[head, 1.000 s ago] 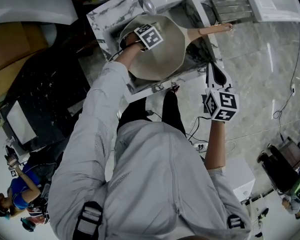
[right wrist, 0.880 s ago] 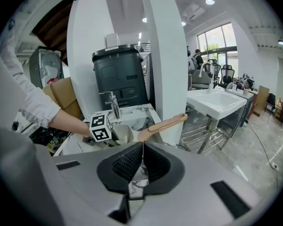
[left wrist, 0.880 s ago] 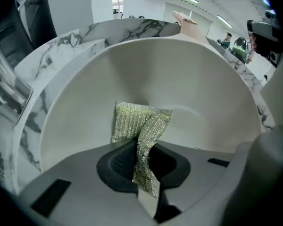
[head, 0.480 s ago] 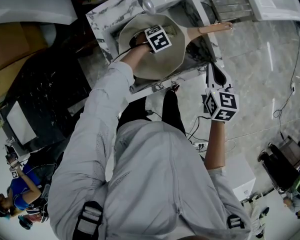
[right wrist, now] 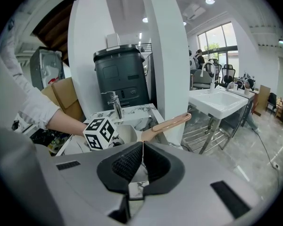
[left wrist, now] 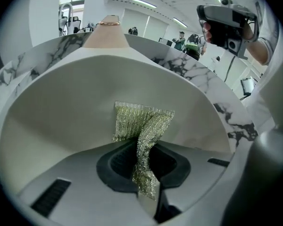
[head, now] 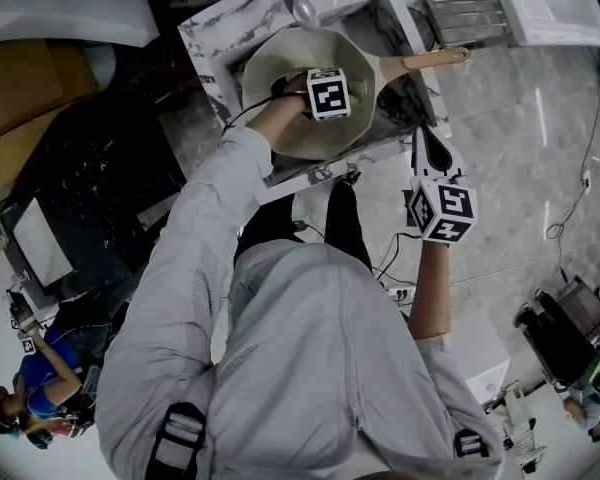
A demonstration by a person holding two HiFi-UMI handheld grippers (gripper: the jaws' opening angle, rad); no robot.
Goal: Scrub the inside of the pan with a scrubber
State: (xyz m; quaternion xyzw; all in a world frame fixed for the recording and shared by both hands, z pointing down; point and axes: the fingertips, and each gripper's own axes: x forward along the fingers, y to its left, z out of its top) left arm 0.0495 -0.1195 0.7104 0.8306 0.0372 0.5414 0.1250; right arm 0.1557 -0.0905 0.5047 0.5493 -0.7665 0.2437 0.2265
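The beige pan (head: pixel 280 68) sits in a marble-patterned sink (head: pixel 205 38), its pinkish handle (head: pixel 435 61) pointing right. My left gripper (head: pixel 327 94) is down inside the pan, right of its middle. In the left gripper view it (left wrist: pixel 144 149) is shut on a silvery-gold mesh scrubber (left wrist: pixel 141 124), whose free end lies against the pan's inner wall (left wrist: pixel 75 102). My right gripper (head: pixel 432 150) hangs outside the sink, below the handle, and holds nothing. In the right gripper view its jaws (right wrist: pixel 142 161) are shut, with the pan handle (right wrist: pixel 167 124) beyond them.
A faucet (head: pixel 298 3) stands at the sink's far edge. A wire rack (head: pixel 460 8) and a white basin (right wrist: pixel 221 100) are to the right, with a white pillar (right wrist: pixel 165 55) and dark bin (right wrist: pixel 120 74) behind. Cardboard boxes (head: pixel 20 98) lie left.
My left gripper has slid to the right across the pan's inside with the scrubber. The right gripper has stayed where it was.
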